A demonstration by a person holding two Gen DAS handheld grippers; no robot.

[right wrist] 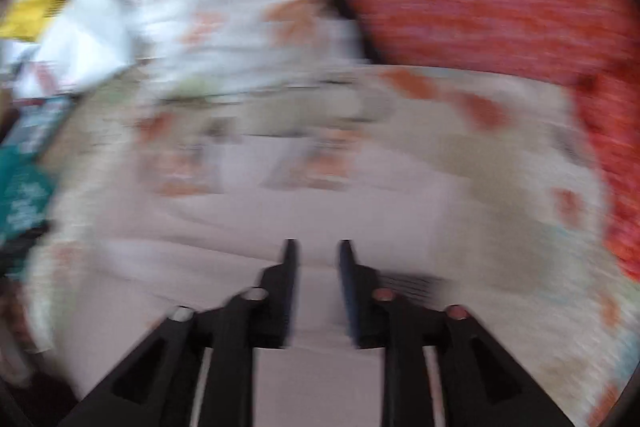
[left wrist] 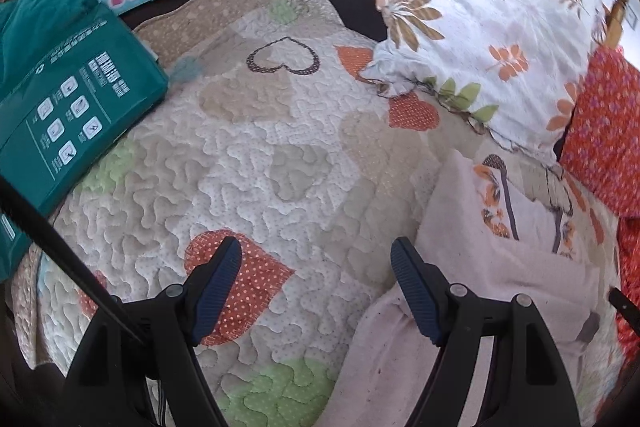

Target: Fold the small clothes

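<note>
Bed quilt (left wrist: 256, 155) with heart patches carries everything; floral pillow (left wrist: 480, 27) and red cushion (left wrist: 608, 131) at its far right edge, teal package (left wrist: 68, 99) on its left edge. Pale pink garment (left wrist: 500, 267) lies folded near right, below the pillow. Left gripper (left wrist: 316, 283) spread wide, empty, over quilt. Right gripper (right wrist: 318, 255) partly apart over the garment, nothing pinched; view blurred

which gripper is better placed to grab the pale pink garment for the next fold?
Probably right. The right gripper sits directly over the pale pink garment, fingers apart and empty. The left gripper hangs open over the quilt, with the garment off to its right.
</note>
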